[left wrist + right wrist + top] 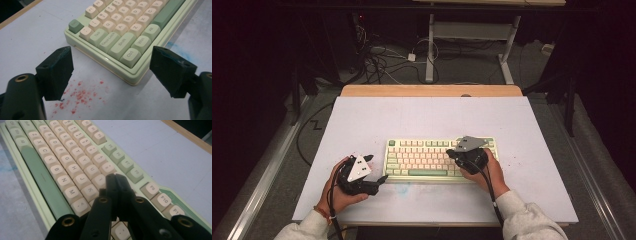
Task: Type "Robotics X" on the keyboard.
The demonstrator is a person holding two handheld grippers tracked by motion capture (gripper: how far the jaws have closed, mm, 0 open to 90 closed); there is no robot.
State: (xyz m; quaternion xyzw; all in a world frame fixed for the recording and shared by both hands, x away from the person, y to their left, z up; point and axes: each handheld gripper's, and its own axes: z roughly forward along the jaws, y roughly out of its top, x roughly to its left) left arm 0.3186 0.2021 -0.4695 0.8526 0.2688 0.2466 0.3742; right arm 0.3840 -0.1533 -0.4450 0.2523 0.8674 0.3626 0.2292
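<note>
A pale green keyboard (439,158) with cream keys lies on the white table, its left corner (130,75) close ahead in the left gripper view. My left gripper (378,169) rests on the table just left of that corner, jaws wide open with nothing between them; the near corner of the keyboard (112,57) shows through the gap. My right gripper (455,152) hovers over the right part of the keyboard (75,167), its two jaws pressed together, tips (115,177) just above the keys near I and K. Whether the tips touch a key I cannot tell.
Red specks (80,96) dot the table under the left gripper, and a faint blue smear (180,50) lies by the keyboard's front edge. The white table top (432,115) has a wooden strip (432,90) at its far edge. Cables (382,62) and a desk frame stand on the floor beyond.
</note>
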